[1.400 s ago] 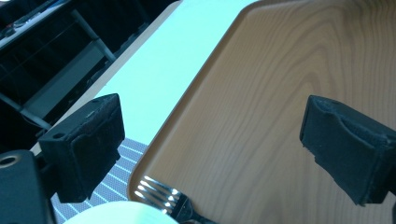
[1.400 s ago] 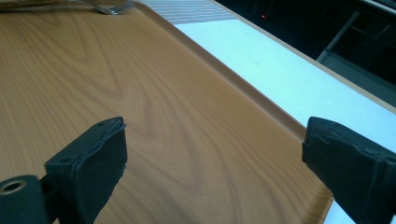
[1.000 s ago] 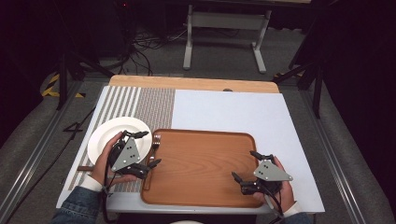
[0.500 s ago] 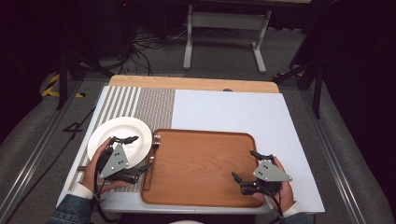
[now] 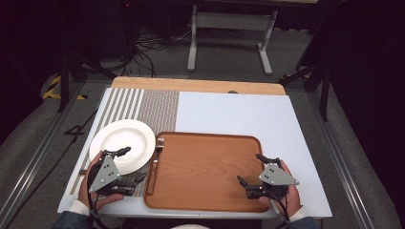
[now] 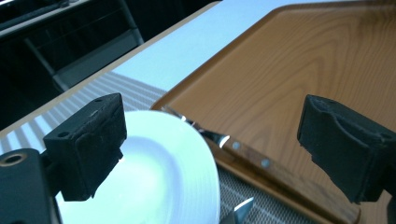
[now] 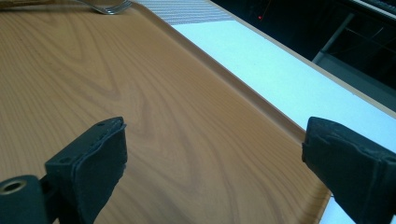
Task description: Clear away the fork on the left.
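Wooden rectangular tray (image 5: pixel 205 171) sits at the tabletop's near edge, round white plate (image 5: pixel 122 143) just beside it; left gripper (image 5: pixel 131 164) and right gripper (image 5: pixel 250 168) fingers both gape wide, empty.

The wooden tray (image 5: pixel 205 171) lies bare across the lower middle of the high view, giving open room there. Its left rim is blocked by a fork (image 5: pixel 154 164), with a white plate (image 5: pixel 122 144) just beyond at lower left. The white tabletop (image 5: pixel 239 114) above the tray is open.
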Demonstrator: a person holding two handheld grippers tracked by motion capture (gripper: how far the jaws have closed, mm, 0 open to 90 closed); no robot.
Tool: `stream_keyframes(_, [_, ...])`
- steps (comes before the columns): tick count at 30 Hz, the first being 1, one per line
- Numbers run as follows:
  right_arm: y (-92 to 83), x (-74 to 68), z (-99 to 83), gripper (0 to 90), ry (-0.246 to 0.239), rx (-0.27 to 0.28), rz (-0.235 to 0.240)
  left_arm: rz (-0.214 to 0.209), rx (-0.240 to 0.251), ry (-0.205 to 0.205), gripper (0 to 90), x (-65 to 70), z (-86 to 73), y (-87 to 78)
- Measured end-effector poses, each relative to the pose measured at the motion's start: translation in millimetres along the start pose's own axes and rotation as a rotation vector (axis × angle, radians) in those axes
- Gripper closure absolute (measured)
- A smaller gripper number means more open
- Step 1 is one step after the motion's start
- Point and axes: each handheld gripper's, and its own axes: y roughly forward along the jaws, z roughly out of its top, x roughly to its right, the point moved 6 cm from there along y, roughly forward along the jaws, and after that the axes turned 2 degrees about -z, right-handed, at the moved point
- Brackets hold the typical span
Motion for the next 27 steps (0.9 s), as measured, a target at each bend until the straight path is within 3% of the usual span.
stream_keyframes(6, [-0.5,1.8,-0.6,7.4,0.003,0.002,-0.004,-0.003,-0.009,-0.013,8.5,-0.5,-5.9,-1.6])
stream_keyframes(27, [3.0,-1.0,-0.2,7.4,-0.018,-0.014,-0.009,-0.015,-0.018,0.020,8.0,-0.4,-7.6,-4.2])
